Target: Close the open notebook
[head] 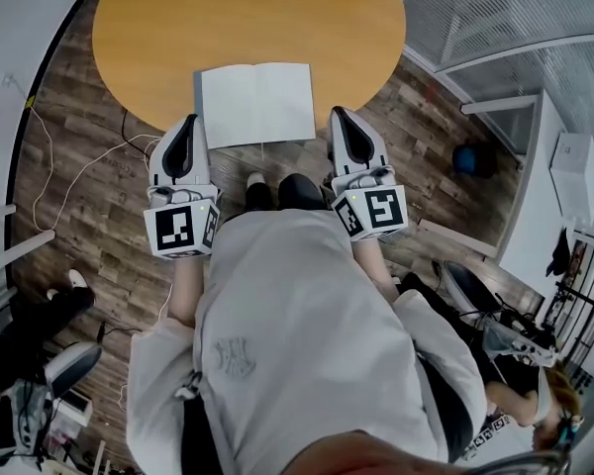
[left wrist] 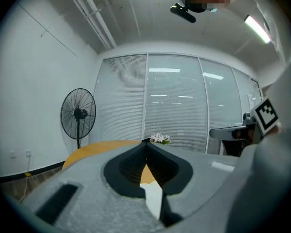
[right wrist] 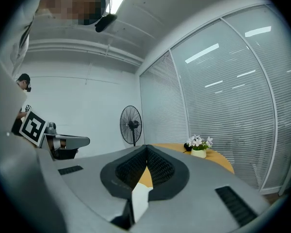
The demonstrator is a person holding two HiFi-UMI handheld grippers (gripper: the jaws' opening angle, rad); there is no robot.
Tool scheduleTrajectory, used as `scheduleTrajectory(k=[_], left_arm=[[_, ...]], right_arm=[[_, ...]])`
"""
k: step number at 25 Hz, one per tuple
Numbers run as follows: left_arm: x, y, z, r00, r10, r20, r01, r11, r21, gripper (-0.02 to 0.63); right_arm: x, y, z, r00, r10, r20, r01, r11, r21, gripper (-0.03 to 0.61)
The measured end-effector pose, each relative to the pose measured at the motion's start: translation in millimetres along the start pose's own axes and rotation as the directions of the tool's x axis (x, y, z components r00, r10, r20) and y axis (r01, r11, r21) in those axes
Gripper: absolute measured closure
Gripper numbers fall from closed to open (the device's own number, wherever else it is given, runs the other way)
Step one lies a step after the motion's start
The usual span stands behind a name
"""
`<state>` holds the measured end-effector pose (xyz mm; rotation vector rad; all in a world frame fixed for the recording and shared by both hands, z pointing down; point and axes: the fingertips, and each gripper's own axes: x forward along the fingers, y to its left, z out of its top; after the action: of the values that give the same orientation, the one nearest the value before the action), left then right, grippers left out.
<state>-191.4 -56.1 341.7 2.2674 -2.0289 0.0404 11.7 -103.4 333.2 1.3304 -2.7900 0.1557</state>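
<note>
We are holding the left gripper (head: 188,125) and right gripper (head: 339,117) level, one on each side of the notebook (head: 257,104). The notebook is lying open and flat at the near edge of the round tabletop (head: 148,28). Both pairs of fingers (left wrist: 123,169) are resting together with nothing between them (closed tips probably suit nudging under a page better than pinching it). We are judging that this flanking stance is leaving either gripper free to lift one half and fold it over.
</note>
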Motion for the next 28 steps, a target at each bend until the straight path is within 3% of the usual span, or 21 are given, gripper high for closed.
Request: scheduleTrajectory(k=[22,28], left_arm=[[54.4,19.7,1.8,0.998,0.051,-0.031,-0.052,0.999,-0.016,0.598],[59.4,15.7,2.2,0.997,0.067,-0.035,-0.067,0.998,0.015,0.598]], right_arm=[[65.3,-33.0,14.7,0.998,0.054,0.014,-0.054,0.998,0.020,0.586],[67.4,-40.7,11.4,0.998,0.063,0.007,-0.063,0.998,0.025,0.586]])
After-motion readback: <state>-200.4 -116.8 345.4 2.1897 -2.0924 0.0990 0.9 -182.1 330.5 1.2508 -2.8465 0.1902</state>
